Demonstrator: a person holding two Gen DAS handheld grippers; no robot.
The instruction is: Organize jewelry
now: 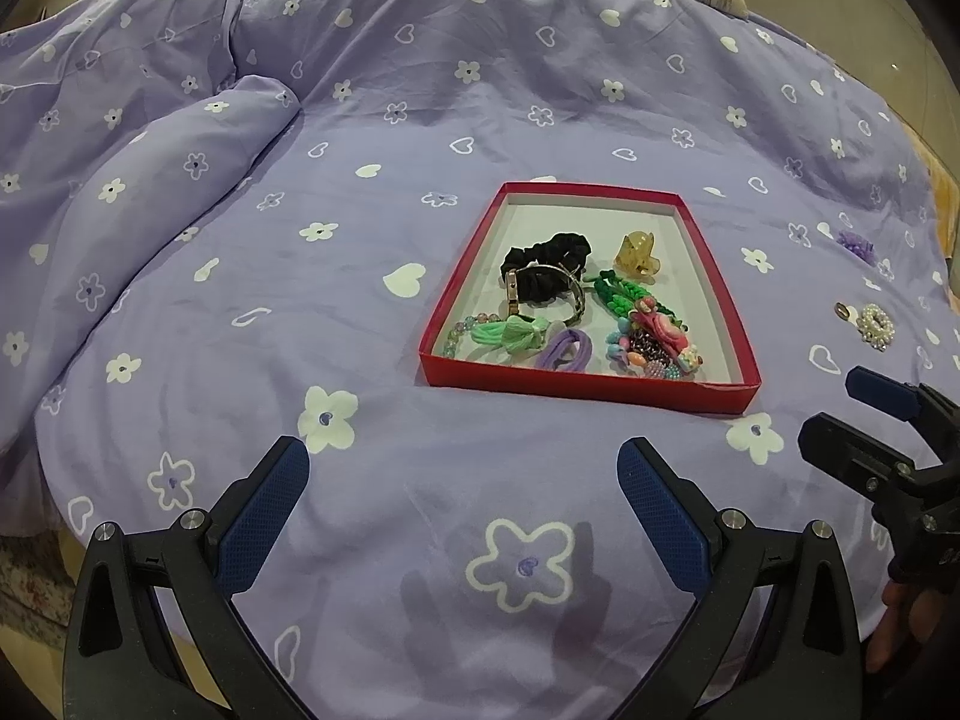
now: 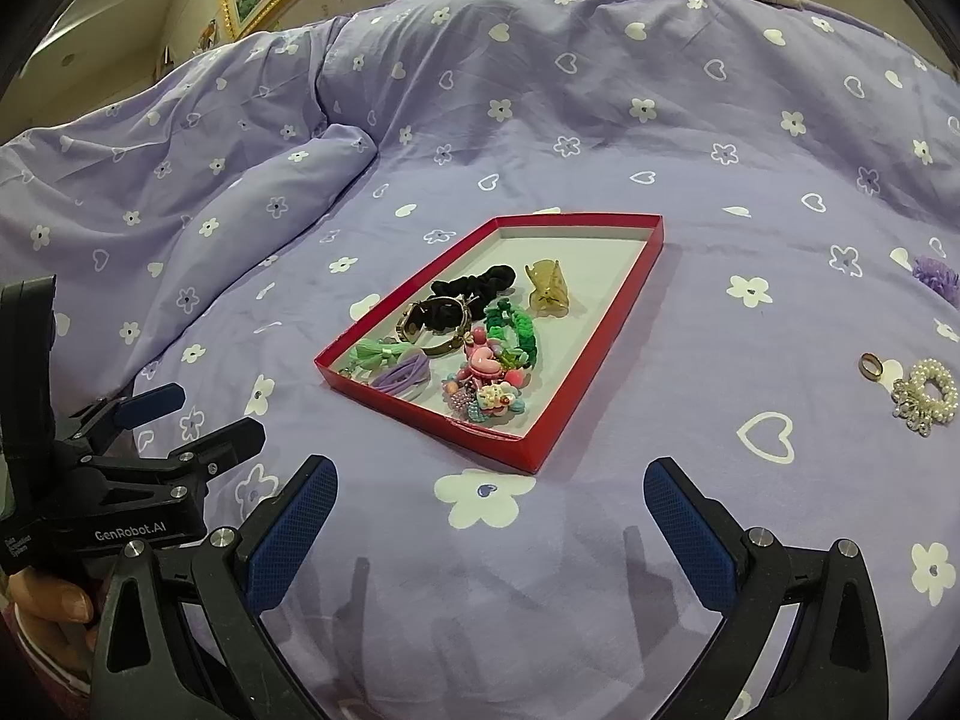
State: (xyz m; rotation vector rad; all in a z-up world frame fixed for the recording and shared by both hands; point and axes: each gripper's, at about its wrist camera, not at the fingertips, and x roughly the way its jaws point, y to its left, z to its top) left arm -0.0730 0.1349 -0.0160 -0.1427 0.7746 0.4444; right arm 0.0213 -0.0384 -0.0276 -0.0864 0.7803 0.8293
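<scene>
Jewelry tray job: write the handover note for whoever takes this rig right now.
Left tool: open, empty, hovering over the bedspread short of the tray.
Right tool: open, empty, also short of the tray.
Red tray: already holds the black scrunchie, amber claw clip, metal bangle, green braided tie, purple hair tie and beaded pieces.
Left to do: the ring, pearl scrunchie and purple flower piece lie loose on the bedspread, right of the tray.
</scene>
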